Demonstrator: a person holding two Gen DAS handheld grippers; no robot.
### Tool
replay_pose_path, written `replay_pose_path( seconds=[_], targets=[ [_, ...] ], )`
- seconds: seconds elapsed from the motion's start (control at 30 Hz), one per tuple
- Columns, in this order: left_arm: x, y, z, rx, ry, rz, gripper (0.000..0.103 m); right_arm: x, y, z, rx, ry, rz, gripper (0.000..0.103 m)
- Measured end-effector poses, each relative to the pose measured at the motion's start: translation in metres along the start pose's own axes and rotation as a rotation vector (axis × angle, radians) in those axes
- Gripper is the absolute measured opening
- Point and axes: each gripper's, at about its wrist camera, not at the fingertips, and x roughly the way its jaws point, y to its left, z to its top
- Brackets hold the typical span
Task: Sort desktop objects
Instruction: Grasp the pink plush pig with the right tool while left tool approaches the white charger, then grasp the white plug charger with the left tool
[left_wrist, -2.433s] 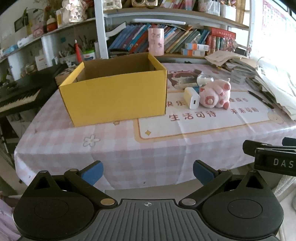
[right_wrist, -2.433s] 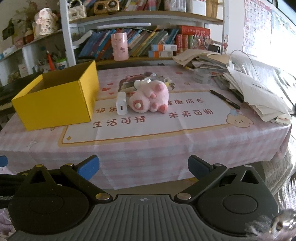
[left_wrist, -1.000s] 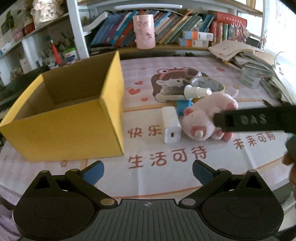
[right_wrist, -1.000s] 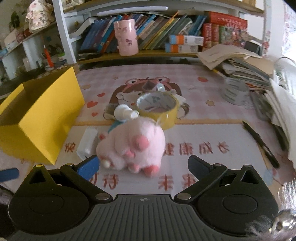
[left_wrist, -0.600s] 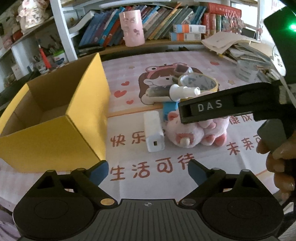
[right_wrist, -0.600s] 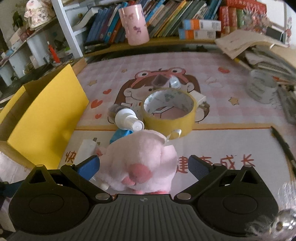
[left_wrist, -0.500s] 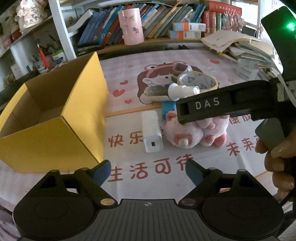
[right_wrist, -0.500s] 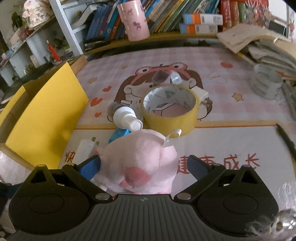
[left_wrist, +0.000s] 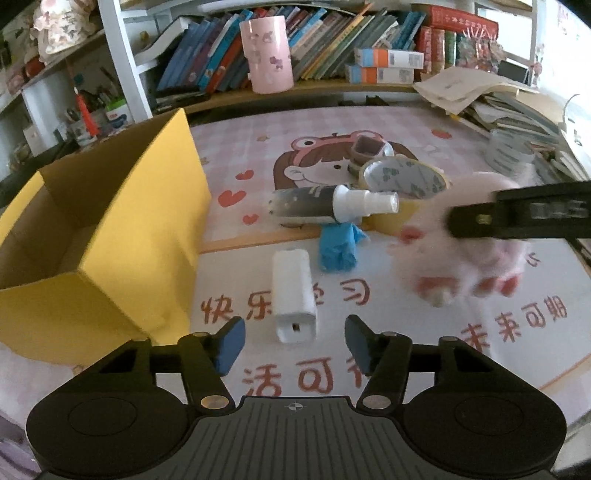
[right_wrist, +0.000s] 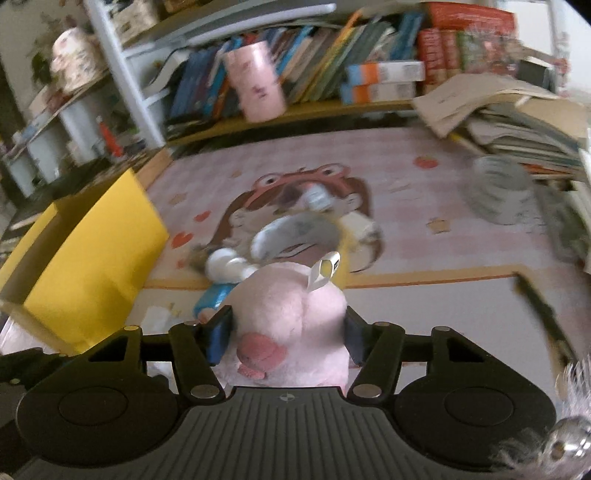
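My right gripper (right_wrist: 288, 336) is shut on the pink plush pig (right_wrist: 291, 321) and holds it off the table; the pig also shows blurred in the left wrist view (left_wrist: 465, 251). My left gripper (left_wrist: 293, 339) is open, its fingers on either side of the near end of a white charger (left_wrist: 293, 295) lying on the mat. An open yellow cardboard box (left_wrist: 110, 236) stands to the left. A spray bottle (left_wrist: 332, 205), a blue packet (left_wrist: 338, 247) and a yellow tape roll (left_wrist: 402, 184) lie behind the charger.
A small square cup (left_wrist: 367, 149) sits behind the tape. A clear tape roll (left_wrist: 511, 149) and stacked papers (left_wrist: 517, 107) are at the right. A pink cup (left_wrist: 266, 55) and books line the back shelf. A black pen (right_wrist: 539, 314) lies at the right.
My right gripper closed on the plush pig and lifted it up and to the right. My left gripper moved forward over the white charger, and its fingers narrowed around it.
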Motion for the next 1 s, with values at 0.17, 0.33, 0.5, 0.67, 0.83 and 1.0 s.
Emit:
replay_pose_path(
  seconds=[0.17, 0.33, 0.5, 0.67, 0.83, 1.0],
  targets=[
    [0.016, 0.001, 0.006, -0.042, 0.002, 0.013, 0.046, -0.01, -0.015, -0.004, 0.031, 0.006, -0.029, 0.058],
    [0.029, 0.004, 0.011, -0.073, -0.005, 0.015, 0.039, -0.018, -0.017, -0.01, 0.028, 0.006, -0.041, 0.058],
    [0.035, 0.005, 0.01, -0.066, -0.003, -0.012, 0.025, -0.024, -0.014, -0.014, 0.015, 0.0, -0.054, 0.059],
    [0.024, 0.014, 0.008, -0.105, -0.013, -0.049, 0.025, -0.029, -0.009, -0.018, 0.013, -0.005, -0.069, 0.059],
    [-0.01, 0.025, 0.005, -0.122, -0.067, -0.129, 0.025, -0.036, 0.002, -0.024, 0.018, -0.014, -0.098, 0.059],
    [-0.053, 0.038, -0.007, -0.11, -0.121, -0.199, 0.025, -0.047, 0.019, -0.032, 0.031, -0.031, -0.104, 0.059]
  ],
)
